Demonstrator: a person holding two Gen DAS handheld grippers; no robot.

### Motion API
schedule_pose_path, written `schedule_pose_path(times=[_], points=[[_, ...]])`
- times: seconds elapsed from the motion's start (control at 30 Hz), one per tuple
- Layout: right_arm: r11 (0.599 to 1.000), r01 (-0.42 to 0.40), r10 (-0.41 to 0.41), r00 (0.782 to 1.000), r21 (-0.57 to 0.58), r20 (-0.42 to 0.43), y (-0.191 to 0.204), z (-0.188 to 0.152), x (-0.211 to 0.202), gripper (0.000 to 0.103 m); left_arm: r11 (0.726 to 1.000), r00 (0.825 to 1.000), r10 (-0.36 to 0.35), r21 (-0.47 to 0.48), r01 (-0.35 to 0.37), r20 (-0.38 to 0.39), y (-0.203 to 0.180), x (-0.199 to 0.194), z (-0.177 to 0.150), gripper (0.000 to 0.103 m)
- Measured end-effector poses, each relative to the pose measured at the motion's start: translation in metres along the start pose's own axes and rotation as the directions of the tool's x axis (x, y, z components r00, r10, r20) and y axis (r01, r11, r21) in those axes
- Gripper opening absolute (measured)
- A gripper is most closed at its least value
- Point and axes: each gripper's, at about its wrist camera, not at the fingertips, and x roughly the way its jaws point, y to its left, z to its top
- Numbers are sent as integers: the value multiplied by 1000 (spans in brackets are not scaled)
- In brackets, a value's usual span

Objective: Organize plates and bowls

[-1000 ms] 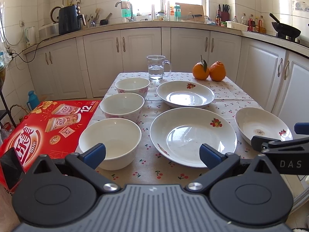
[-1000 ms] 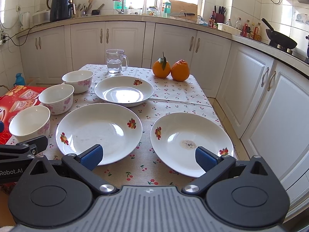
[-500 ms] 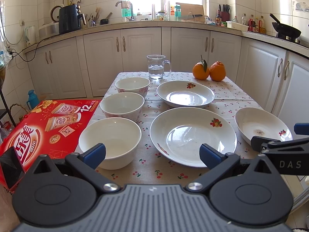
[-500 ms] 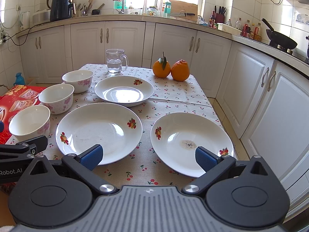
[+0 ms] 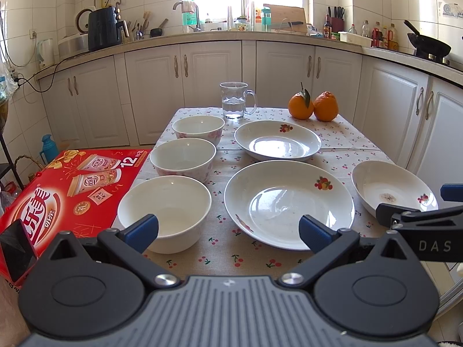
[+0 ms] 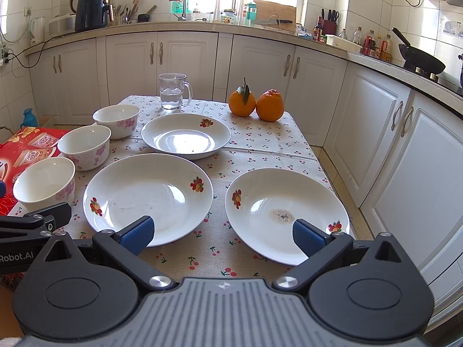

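Observation:
Three white bowls with pink flowers line the table's left side: near bowl point(image 5: 164, 210) point(image 6: 44, 183), middle bowl point(image 5: 183, 158) point(image 6: 84, 147), far bowl point(image 5: 198, 127) point(image 6: 117, 121). Three white plates with fruit motifs lie to their right: a large centre plate point(image 5: 288, 202) point(image 6: 147, 198), a far plate point(image 5: 277, 140) point(image 6: 185, 136) and a right plate point(image 5: 393, 186) point(image 6: 286, 214) with a small stain. My left gripper point(image 5: 228, 230) hovers open at the near edge between the near bowl and the centre plate. Open too, my right gripper point(image 6: 222, 232) hangs between the centre and right plates, holding nothing.
A glass mug of water point(image 5: 235, 101) point(image 6: 173, 92) and two oranges point(image 5: 313, 106) point(image 6: 256, 105) stand at the table's far end. A red carton point(image 5: 60, 190) lies left of the table. White cabinets point(image 6: 405, 156) run close along the right side.

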Motion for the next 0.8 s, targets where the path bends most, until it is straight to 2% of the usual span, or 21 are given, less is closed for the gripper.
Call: schedule_pose_path(times=[0.8], points=[[1000, -4, 4, 1000, -9, 0, -3, 3, 3, 103, 1000, 1000, -19, 15, 19, -2, -3, 5, 5, 102]])
